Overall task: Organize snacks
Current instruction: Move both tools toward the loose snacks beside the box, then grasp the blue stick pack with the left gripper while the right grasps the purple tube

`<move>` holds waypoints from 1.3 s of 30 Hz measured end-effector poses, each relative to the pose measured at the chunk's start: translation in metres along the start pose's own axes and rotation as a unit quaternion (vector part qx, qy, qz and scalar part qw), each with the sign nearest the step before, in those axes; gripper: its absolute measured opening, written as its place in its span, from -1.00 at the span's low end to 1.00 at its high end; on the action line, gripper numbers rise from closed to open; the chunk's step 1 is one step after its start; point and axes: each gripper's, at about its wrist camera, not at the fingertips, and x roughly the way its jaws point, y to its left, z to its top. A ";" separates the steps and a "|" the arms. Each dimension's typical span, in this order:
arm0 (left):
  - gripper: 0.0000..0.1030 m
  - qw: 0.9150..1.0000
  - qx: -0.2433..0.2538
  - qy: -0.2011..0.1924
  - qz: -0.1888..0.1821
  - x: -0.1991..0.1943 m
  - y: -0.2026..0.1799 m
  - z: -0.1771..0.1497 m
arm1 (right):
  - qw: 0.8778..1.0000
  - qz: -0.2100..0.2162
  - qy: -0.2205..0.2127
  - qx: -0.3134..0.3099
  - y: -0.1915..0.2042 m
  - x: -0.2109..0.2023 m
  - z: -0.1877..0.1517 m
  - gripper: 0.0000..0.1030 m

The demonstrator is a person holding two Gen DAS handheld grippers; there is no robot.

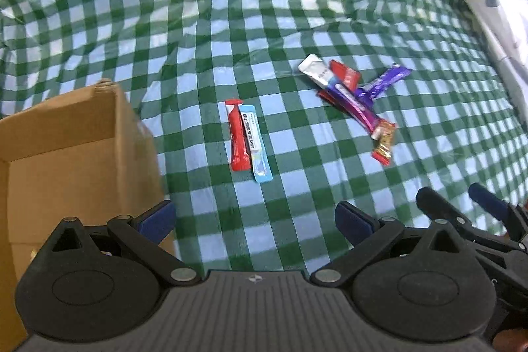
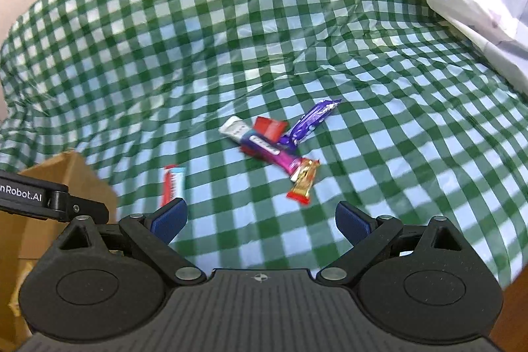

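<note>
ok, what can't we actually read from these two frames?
- Cardboard box contents: left wrist view, floor hidden by the gripper body and frame edge.
- Bottom snacks in the snack pile: both views, covered by the bars on top.
- Wrapper text: too small, blurred.
- Red stick and light blue stick: right wrist view, lower ends behind the left jaw.

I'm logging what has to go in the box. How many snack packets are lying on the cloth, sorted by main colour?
Red: 3 (one in the pair, two partly hidden in the pile)
Light blue: 1
White and magenta: 1
Purple: 1
Gold: 1
Total: 7, though overlaps in the pile may hide more.
</note>
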 end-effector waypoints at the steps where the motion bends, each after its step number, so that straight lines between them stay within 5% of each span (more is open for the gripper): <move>1: 0.99 1.000 -0.003 0.004 0.001 0.010 0.000 0.005 | 1.000 -0.001 -0.001 -0.007 0.000 0.011 0.003 0.87; 12: 0.99 0.999 -0.042 0.025 0.011 0.088 0.019 0.048 | 0.998 0.020 0.013 -0.066 -0.010 0.130 0.030 0.87; 19: 0.99 0.999 -0.026 0.035 0.016 0.109 0.017 0.051 | 0.996 0.035 0.025 -0.077 -0.011 0.189 0.038 0.85; 22: 0.99 0.999 -0.030 0.042 0.017 0.118 0.019 0.051 | 0.996 0.036 0.022 -0.081 -0.009 0.203 0.039 0.60; 23: 0.99 0.998 -0.030 0.042 0.018 0.121 0.018 0.052 | 0.995 0.034 0.026 -0.086 -0.008 0.206 0.038 0.18; 25: 0.99 0.999 -0.031 0.040 0.019 0.123 0.016 0.051 | 0.994 0.031 0.021 -0.098 -0.009 0.207 0.035 -0.14; 26: 0.99 0.999 -0.032 0.039 0.019 0.124 0.017 0.051 | 0.994 0.033 0.021 -0.103 -0.010 0.206 0.034 -0.46; 30: 0.98 0.999 -0.037 0.026 0.018 0.124 0.018 0.051 | 0.996 0.034 0.010 -0.087 -0.019 0.180 0.037 -0.52; 35: 0.48 0.999 -0.035 0.019 0.012 0.125 0.018 0.054 | 0.996 0.060 0.005 -0.058 -0.022 0.143 0.031 -0.52; 39: 0.47 0.999 -0.029 0.023 -0.024 0.129 0.011 0.054 | 0.997 0.073 0.005 -0.036 -0.017 0.125 0.021 -0.52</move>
